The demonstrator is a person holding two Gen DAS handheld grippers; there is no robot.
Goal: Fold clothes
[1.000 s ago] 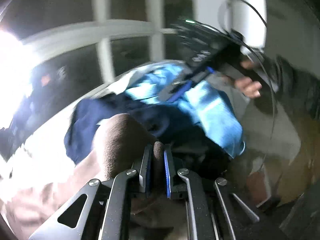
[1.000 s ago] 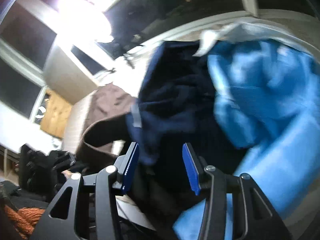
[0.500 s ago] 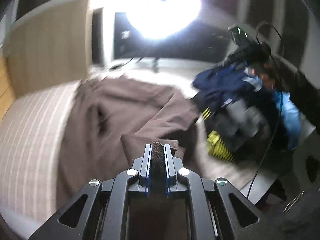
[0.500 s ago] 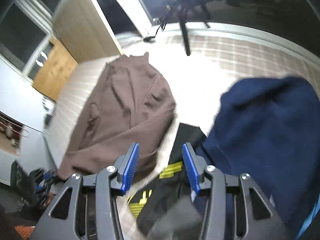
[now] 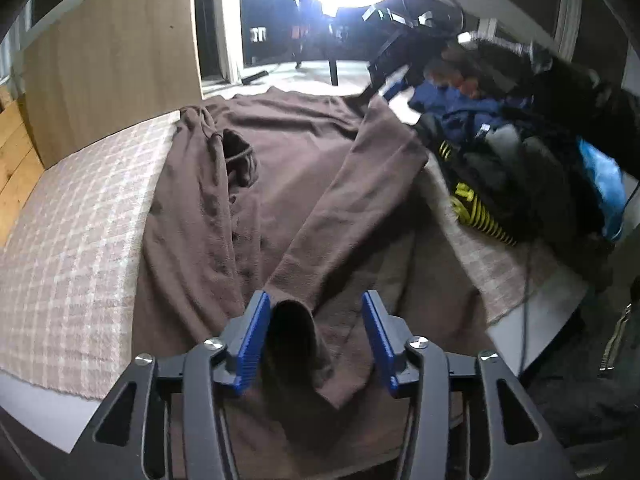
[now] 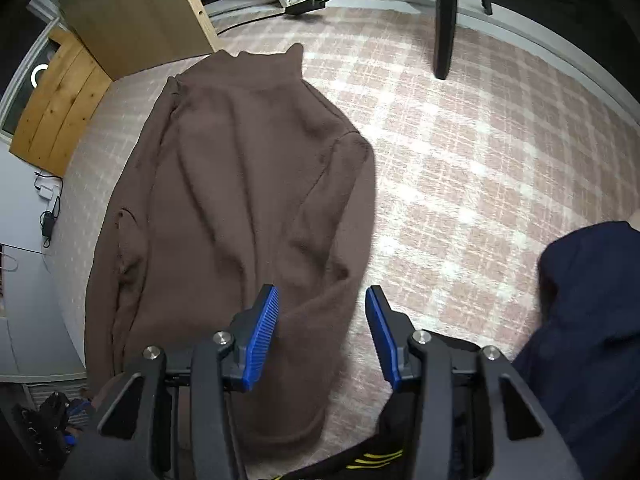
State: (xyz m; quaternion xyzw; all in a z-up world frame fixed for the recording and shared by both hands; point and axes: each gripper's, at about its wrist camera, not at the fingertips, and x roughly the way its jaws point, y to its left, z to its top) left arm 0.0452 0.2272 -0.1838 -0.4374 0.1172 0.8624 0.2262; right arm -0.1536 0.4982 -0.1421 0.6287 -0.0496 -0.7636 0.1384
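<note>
Half a second earlier the left gripper had been clamped tight on a fold of brown cloth; its blue pads were now spread wide, and the cuff of the sleeve stood loose between them, touched by neither pad as far as could be seen. The right gripper was seen with its pads wide apart, as before, and nothing was held between them; it had been brought over the brown garment instead of the dark pile.

The brown sweater was spread flat on the checked bedcover, collar toward the far edge and hem toward the near edge, on the left part of the bed. One sleeve was laid diagonally across the body toward the near edge; the other was bunched along the left side of the garment.

A heap of other clothes was piled at the right edge of the bed: a navy garment, something black with yellow stripes, grey pieces and a bright blue item. A black stand leg rested on the cover near the far edge. A wooden panel stood beyond the far left corner.

The lamp's glare washed out the far top of the left view. The heap was blurred there, and the right gripper above it could barely be made out. The sweater's hem was hidden behind the right gripper's frame.
</note>
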